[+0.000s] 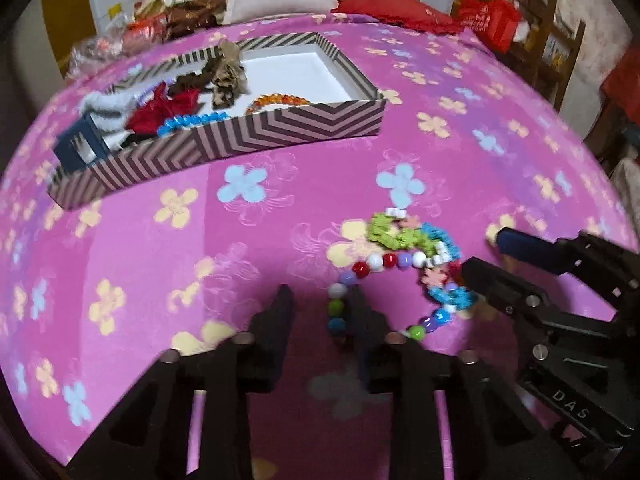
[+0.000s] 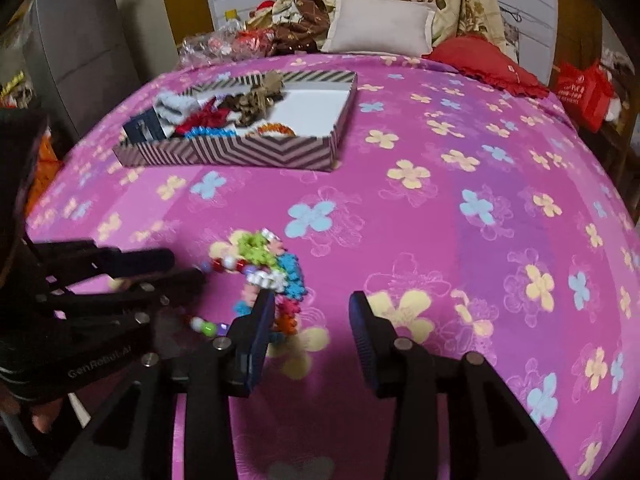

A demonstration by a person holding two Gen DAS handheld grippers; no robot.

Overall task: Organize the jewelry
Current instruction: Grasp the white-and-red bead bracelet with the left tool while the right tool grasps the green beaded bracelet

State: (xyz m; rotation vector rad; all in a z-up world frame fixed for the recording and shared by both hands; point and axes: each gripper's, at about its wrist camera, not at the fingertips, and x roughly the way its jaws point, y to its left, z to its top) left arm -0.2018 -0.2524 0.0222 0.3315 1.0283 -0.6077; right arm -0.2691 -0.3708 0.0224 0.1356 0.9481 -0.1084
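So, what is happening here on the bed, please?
A person is tidying jewelry on a pink flowered bedspread with two hand-held grippers. A tangle of colourful bead strings still lies loose on the cover. The left gripper is down at the round-bead strand, one finger against it; the right gripper is open, one finger touching the tangle. The striped cardboard box farther back already holds blue and orange bead bracelets and fabric scrunchies.

The supporting surface is a bed covered by a pink flowered sheet. Resting directly on it: a chevron-striped open box, a tangle of bead bracelets, a beige pillow and a red cushion.
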